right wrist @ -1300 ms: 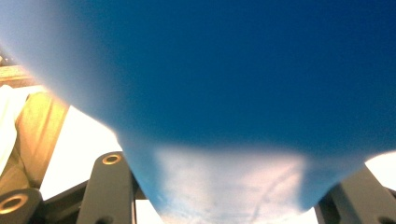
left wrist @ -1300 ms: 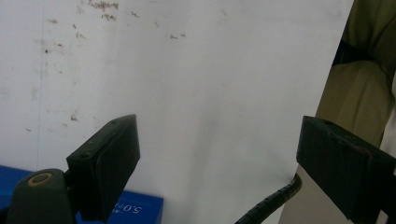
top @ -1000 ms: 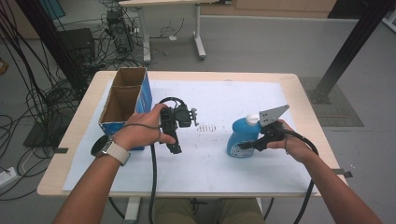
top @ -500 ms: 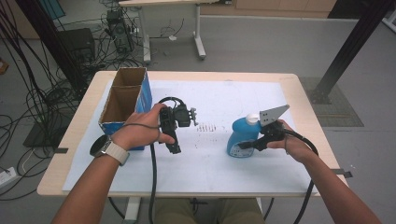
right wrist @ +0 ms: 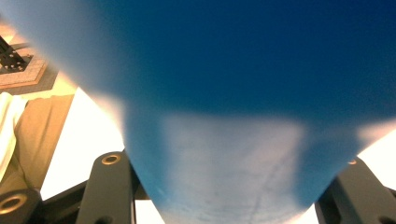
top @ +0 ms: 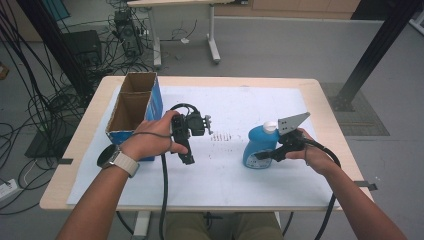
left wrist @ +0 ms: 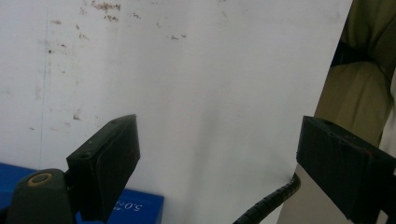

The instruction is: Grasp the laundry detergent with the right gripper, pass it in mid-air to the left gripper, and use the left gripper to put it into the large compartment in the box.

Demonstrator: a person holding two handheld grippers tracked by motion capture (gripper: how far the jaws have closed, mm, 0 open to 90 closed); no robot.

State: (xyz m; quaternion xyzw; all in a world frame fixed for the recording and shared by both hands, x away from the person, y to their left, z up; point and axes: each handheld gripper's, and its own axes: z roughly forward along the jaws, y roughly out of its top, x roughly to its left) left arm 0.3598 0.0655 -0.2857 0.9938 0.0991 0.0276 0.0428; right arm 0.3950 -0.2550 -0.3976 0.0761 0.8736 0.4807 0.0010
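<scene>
White sheet [top: 235, 170] covers a pale wooden table [top: 325, 95], grey floor and tangled cables behind; an open cardboard box with a blue side [top: 134, 107] stands at the table's left part. Right gripper [top: 267, 154] is clamped on the lower body of an upright blue bottle with a white cap [top: 257, 145], right of the sheet's centre, the bottle wedged blurred between both jaws in the right gripper view [right wrist: 233, 140]. Left gripper [top: 187, 159], held just right of the box, has its jaws spread wide with nothing between them, bare sheet showing in the gap [left wrist: 219, 154].
</scene>
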